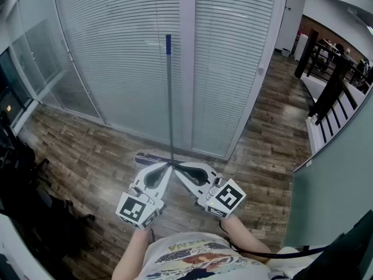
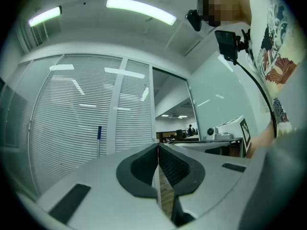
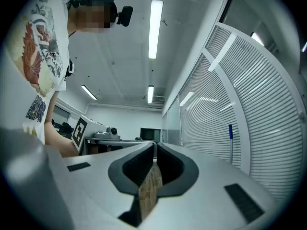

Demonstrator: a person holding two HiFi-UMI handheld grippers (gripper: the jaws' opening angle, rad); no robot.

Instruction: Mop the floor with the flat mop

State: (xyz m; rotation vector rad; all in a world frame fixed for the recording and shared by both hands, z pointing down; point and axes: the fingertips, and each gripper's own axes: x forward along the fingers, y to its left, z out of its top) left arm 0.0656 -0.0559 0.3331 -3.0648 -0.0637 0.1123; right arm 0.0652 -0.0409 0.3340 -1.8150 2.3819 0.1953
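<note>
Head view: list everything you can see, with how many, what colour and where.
flat mop: one, grey pole with blue tip, upright against the blinds, centre
blinds: white, behind glass panels, across the top
floor: brown wood planks, below the glass
railing: one, dark, upper right
dark gear: left edge, too dim to identify
left tool: one, grey, shut and empty, bottom centre
right tool: one, grey, shut and empty, tip beside the left one
forearms: two, bare, bottom edge
</note>
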